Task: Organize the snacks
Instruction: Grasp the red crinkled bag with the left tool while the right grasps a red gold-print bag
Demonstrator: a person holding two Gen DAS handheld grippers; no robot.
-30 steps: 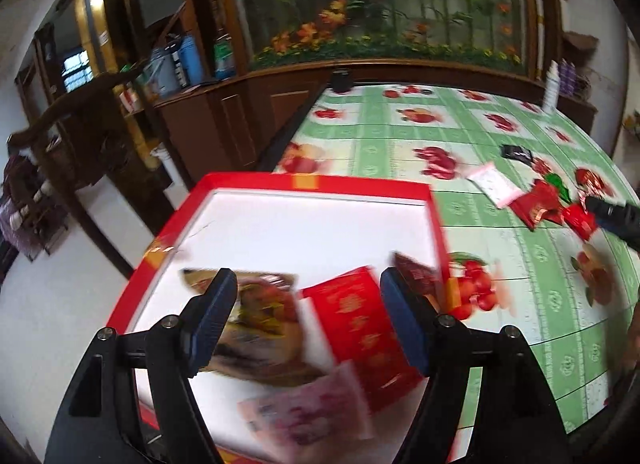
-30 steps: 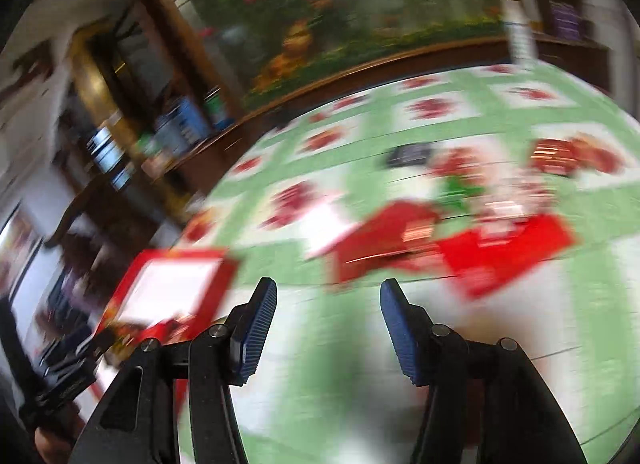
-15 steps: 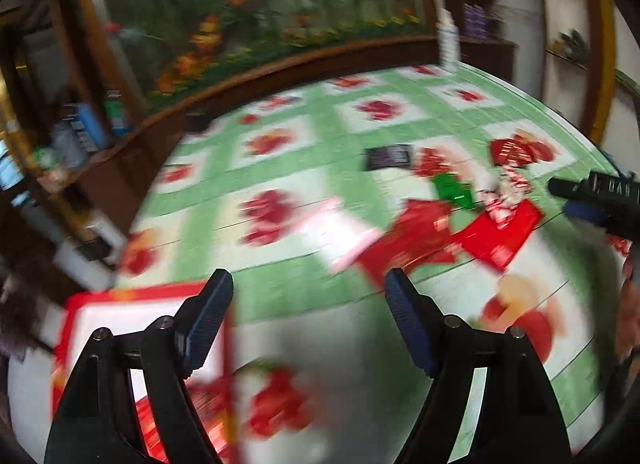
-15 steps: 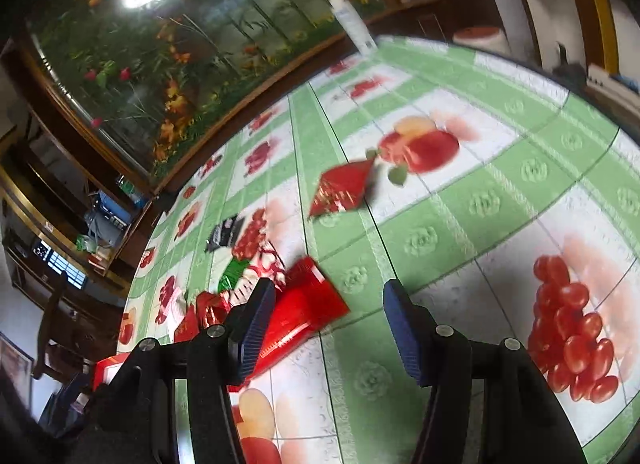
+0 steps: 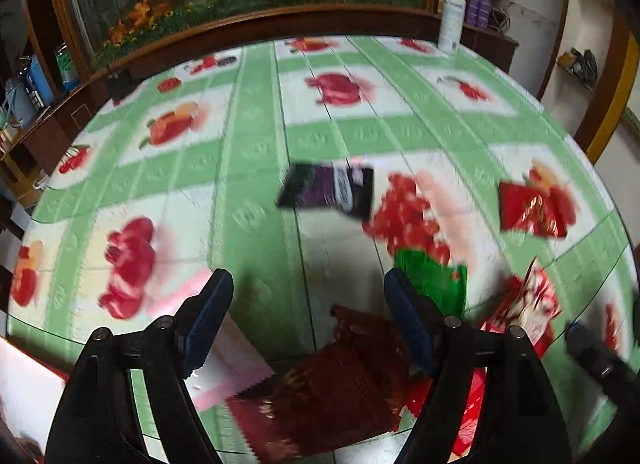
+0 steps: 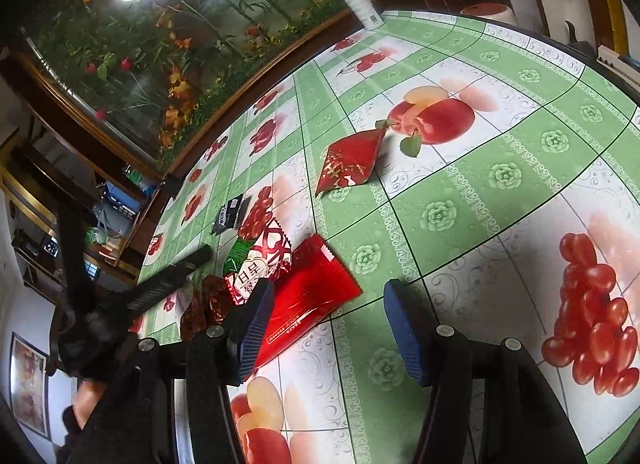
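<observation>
Glossy flat red packet (image 6: 310,296) beside open right tool (image 6: 326,324).

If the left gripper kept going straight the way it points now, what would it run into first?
Probably the dark red snack packet lying between the open fingers of the left gripper; beyond it is bare tablecloth, then a black packet. Motion blur makes depth uncertain.

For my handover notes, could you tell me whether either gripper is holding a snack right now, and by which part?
Nothing is held. The left gripper and the right gripper are both open with empty gaps, above the snack packets lying on the table.
</observation>
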